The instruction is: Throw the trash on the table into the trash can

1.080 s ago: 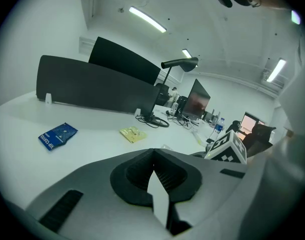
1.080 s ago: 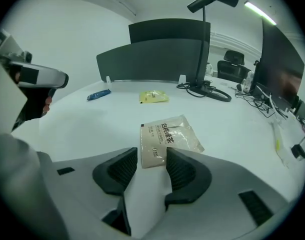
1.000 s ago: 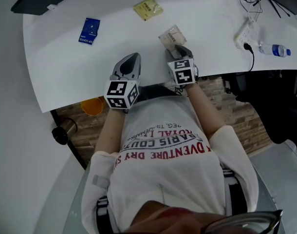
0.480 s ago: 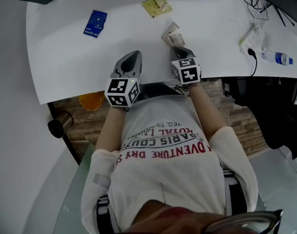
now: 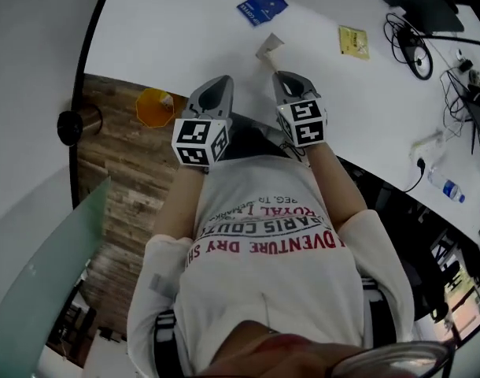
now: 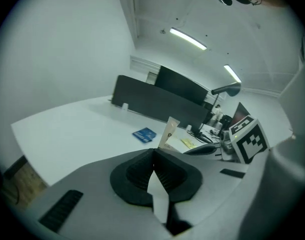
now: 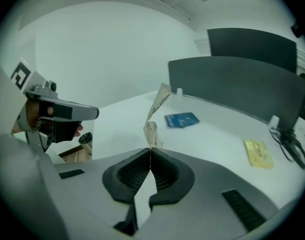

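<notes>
Swung away from the counter (image 5: 185,38), the right gripper (image 5: 281,77) now pinches the wrapper (image 5: 269,47) in its jaws, raised at its twelve o'clock. The left gripper (image 5: 216,87) has its jaws closed on nothing. With the bin (image 5: 156,105) at its nine o'clock, dropping looks next.

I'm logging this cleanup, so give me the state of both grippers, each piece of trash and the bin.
right gripper: shut on the pale wrapper
pale wrapper: pinched at one end, sticking up from the jaws
left gripper: shut, empty
blue packet: lying flat on the table
yellow packet: lying flat on the table
orange trash can: upright on the floor
</notes>
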A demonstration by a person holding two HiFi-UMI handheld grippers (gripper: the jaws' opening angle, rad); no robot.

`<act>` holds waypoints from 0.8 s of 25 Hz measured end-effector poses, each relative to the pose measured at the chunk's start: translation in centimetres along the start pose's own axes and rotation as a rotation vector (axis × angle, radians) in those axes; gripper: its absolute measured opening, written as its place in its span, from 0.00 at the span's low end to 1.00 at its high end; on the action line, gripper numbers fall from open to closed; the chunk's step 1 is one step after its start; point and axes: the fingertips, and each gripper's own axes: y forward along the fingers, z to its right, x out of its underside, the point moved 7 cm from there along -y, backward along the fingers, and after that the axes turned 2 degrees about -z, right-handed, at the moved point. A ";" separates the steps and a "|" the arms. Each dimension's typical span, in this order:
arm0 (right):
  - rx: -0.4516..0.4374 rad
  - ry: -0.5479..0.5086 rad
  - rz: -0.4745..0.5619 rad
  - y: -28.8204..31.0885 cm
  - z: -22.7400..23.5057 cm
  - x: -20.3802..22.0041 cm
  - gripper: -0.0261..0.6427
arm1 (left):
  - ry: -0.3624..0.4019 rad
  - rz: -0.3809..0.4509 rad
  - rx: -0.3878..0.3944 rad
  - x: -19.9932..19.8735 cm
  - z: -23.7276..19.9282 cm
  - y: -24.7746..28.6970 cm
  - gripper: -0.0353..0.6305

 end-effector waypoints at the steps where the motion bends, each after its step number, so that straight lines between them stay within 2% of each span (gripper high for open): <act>1: -0.043 -0.041 0.005 1.3 -1.8 -1.5 0.08 | -0.031 0.016 -0.050 0.2 -2.1 -1.5 0.09; 6: -0.229 -0.187 0.022 7.3 -12.6 -7.5 0.08 | -0.193 0.080 -0.274 2.5 -12.1 -10.2 0.09; 10: -0.415 -0.291 -0.004 11.9 -22.3 -9.8 0.08 | -0.312 0.150 -0.467 4.7 -18.4 -17.7 0.09; 14: -0.576 -0.382 -0.066 15.7 -31.9 -9.1 0.08 | -0.427 0.197 -0.626 8.5 -22.8 -24.5 0.09; 20: -0.686 -0.511 -0.224 23.8 -41.4 -2.8 0.08 | -0.558 0.194 -0.758 16.5 -27.3 -30.5 0.09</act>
